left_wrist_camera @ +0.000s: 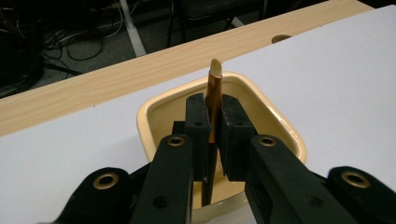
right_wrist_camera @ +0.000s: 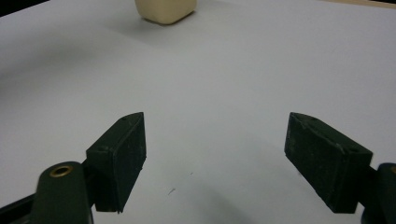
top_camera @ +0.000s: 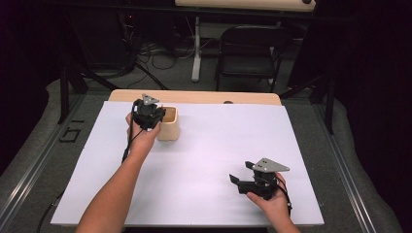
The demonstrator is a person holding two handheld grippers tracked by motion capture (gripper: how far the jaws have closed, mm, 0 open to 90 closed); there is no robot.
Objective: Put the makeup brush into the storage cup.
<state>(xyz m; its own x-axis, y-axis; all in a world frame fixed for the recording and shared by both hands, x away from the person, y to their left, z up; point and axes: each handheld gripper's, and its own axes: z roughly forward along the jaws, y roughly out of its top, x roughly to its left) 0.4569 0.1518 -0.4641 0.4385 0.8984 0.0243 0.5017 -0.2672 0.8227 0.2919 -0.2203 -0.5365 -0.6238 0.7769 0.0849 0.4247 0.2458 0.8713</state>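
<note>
Light falls from above onto the white counter [top_camera: 218, 155], which glows evenly, while the room behind sinks into darkness. Shadows are soft. In both gripper views the near black fingers [right_wrist_camera: 119, 158] look slightly blurred, and the pictures are grainy.

We hold two black grippers, left gripper [top_camera: 147, 118] and right gripper [top_camera: 239, 180], each topped by a grey three-cornered plate, with brass-ringed screw holes, black trailing cables, and bare forearms.
</note>
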